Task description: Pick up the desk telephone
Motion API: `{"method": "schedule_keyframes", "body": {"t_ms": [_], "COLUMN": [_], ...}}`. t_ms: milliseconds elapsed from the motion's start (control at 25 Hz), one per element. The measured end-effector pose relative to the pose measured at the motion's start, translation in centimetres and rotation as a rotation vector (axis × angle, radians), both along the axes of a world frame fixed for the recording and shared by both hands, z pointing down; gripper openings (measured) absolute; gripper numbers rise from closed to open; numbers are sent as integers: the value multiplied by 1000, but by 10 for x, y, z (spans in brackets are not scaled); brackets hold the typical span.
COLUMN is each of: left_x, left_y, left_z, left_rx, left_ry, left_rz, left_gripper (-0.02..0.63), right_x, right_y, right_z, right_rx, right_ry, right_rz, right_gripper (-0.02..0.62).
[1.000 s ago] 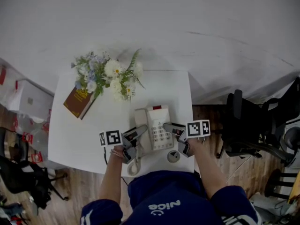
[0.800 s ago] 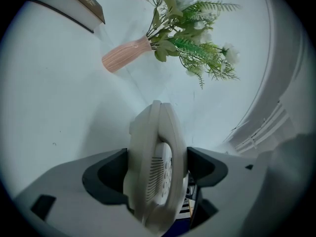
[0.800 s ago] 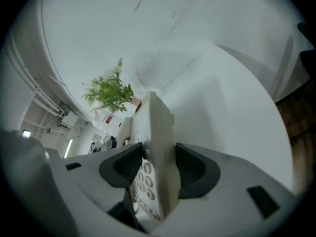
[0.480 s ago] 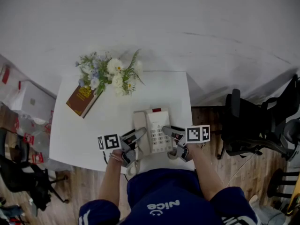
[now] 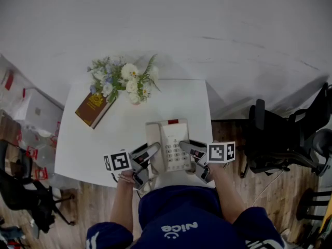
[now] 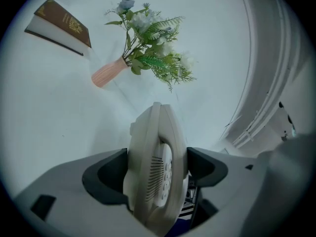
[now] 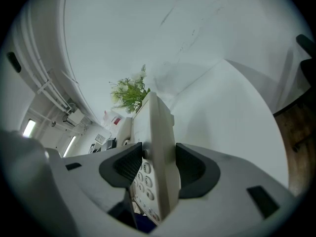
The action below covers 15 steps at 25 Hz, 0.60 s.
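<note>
The cream desk telephone (image 5: 168, 145) with a keypad and a red patch hangs above the near edge of the white table (image 5: 124, 123). My left gripper (image 5: 148, 157) is shut on its left side, where the handset (image 6: 155, 167) rests. My right gripper (image 5: 191, 152) is shut on its right edge, and the keypad body (image 7: 157, 167) stands edge-on between dark pads (image 7: 129, 164). Both grippers come in from my body side.
A pink vase of flowers (image 5: 124, 79) lies at the table's far side, with a brown book (image 5: 93, 108) to its left. A black office chair (image 5: 275, 139) stands on the wooden floor at the right. Boxes and dark gear sit at the left.
Both grippers and the telephone have risen and drawn back toward my body. A round thing that lay on the table by the right gripper a second ago is out of sight.
</note>
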<state>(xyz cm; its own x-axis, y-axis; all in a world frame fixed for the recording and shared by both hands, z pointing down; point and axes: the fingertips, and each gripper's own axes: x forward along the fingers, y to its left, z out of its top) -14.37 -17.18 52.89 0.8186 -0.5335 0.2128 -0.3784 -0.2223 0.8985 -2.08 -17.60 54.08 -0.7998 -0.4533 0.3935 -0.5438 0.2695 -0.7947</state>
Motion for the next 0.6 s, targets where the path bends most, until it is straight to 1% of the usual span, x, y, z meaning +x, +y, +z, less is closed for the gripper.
{"method": "schedule_keyframes", "body": {"t_ms": [120,240,360,520,600], "left_x": [2,-4,-7,-11,-10], "left_y": [1,3,3,2,2], "left_z": [-15,-23,-36,-52,-63], "left_rx": [28,34,40,65,85], "left_ry": [9,-24,8,1,22], "left_rz": [-1,-16,-32,-49,-56], "left_gripper": [383,383,383,383,383], "right_x": [-1,-3,-6,-8,-8], "right_y": [2,4,4,2,2], "right_z": [-10,-23,-36,-56,-66], "right_rx": [15,34,60,101,125], "right_ry": [-12,-20,-25,-30,-31], "right_rz": [8,26,37,45,52], "right_gripper": [230,230,230,230,230]}}
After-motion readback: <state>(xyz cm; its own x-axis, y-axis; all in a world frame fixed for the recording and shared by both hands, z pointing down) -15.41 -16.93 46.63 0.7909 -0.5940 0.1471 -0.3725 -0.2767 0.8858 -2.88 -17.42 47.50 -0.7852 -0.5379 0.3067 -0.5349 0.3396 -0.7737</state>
